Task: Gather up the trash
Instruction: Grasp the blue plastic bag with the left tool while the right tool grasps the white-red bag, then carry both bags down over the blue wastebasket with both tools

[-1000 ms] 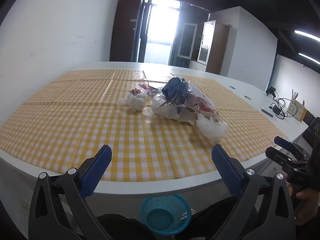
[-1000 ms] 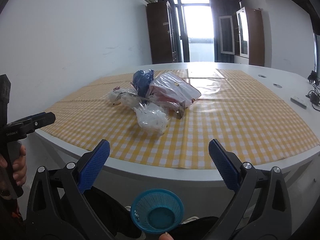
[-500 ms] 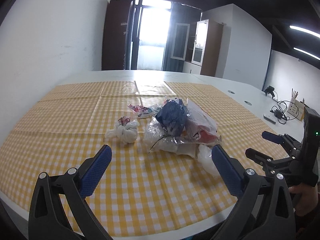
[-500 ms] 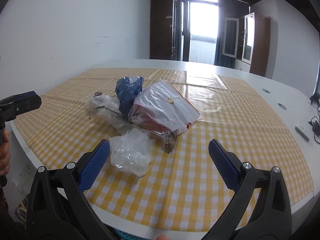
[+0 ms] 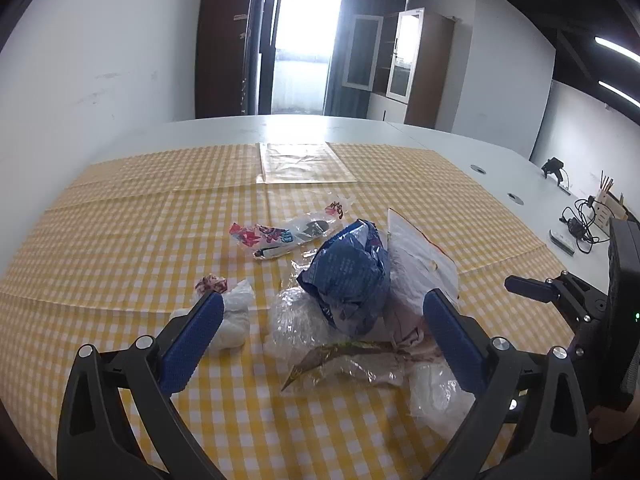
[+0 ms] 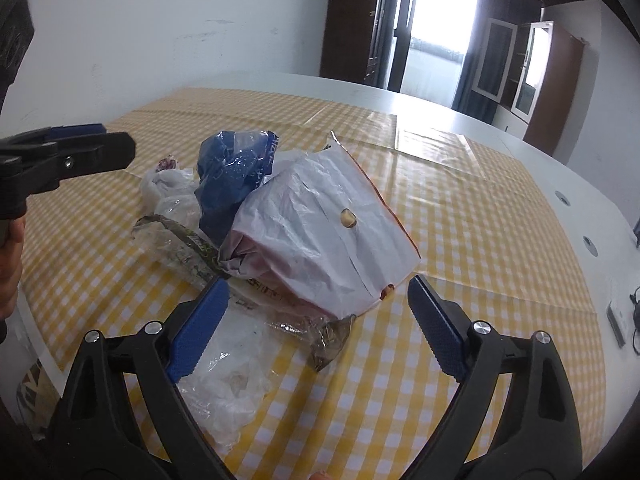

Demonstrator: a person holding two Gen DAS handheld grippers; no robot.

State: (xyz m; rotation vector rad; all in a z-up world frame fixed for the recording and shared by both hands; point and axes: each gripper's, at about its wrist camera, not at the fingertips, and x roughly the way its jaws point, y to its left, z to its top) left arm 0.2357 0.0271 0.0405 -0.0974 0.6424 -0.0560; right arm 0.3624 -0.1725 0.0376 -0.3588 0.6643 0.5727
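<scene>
One trash heap (image 6: 288, 216) mid-tabletop (image 5: 120, 240): one blue bag (image 5: 348, 272), one white bag (image 6: 320, 236) at its three o'clock, several clear wrappers, edges tangled. Right claw (image 6: 316, 322) just narrowing, still apart, empty; left claw (image 5: 320, 340) apart, empty.

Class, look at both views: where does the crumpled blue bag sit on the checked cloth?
The blue bag sits mid-pile, leaning against the white bag on its right in both views, with clear wrappers in front of it.
</scene>
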